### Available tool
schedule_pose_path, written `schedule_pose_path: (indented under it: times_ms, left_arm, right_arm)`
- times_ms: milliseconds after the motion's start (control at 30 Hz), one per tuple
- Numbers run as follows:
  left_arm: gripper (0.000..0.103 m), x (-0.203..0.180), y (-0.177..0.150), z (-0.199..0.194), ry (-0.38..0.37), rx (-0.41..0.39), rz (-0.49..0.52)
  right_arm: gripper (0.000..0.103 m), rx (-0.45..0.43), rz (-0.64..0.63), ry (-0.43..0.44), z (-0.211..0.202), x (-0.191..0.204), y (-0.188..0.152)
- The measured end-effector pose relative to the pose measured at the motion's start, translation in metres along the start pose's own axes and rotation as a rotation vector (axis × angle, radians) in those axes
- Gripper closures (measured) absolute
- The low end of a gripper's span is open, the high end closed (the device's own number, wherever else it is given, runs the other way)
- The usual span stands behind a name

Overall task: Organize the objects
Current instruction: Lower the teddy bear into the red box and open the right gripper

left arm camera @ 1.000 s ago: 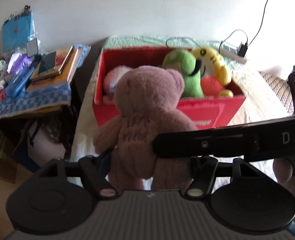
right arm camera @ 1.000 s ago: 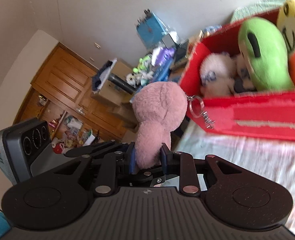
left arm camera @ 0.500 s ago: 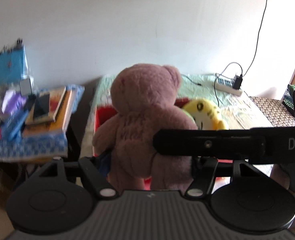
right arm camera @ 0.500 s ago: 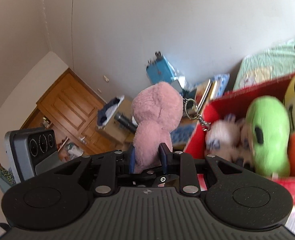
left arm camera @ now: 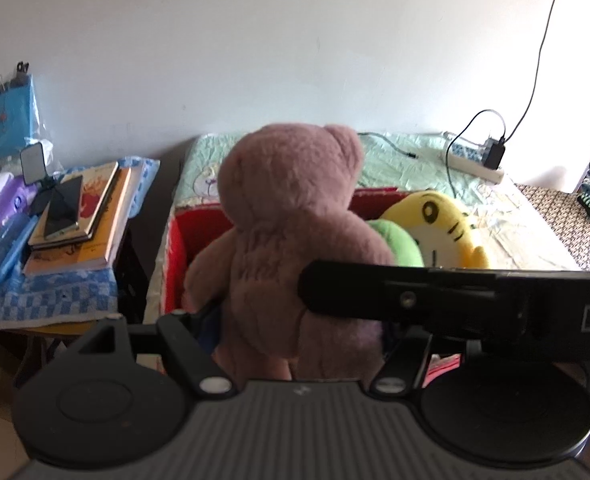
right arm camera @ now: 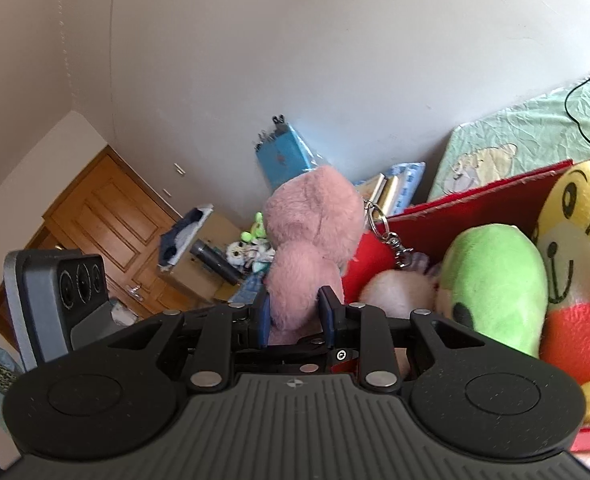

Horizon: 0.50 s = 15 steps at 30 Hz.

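We're carrying the pink teddy bear (left arm camera: 291, 248) toward the red box (right arm camera: 455, 216) on the bed (left arm camera: 435, 160); both grippers are clamped on it. Left gripper (left arm camera: 299, 344) is squeezing the lower body, right gripper (right arm camera: 295, 312) is pinching a limb from the side, crossing the left view as a black bar. Bear is hanging upright above the box's near-left corner, keyring (right arm camera: 383, 224) dangling. Green plush (right arm camera: 491, 284) and yellow plush (right arm camera: 579, 248) are filling the right side, so we're judging the free slot is on the left. Lower first, then release both together. Watch the keyring snagging on the rim.
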State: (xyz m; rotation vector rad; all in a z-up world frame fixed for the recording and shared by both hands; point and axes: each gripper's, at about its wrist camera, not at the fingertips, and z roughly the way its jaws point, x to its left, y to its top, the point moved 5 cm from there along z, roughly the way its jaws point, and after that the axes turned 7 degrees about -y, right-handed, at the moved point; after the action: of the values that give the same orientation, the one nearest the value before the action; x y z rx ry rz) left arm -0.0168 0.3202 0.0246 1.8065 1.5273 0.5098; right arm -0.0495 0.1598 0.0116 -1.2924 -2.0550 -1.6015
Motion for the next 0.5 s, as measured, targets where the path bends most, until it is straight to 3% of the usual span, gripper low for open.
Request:
schedule_pose_path:
  times_ms: [500]
  left_arm:
    - [0.035, 0.009, -0.005, 0.052, 0.015, 0.072, -0.033]
  right_arm:
    - [0.076, 0.052, 0.044, -0.079, 0.026, -0.04, -0.002]
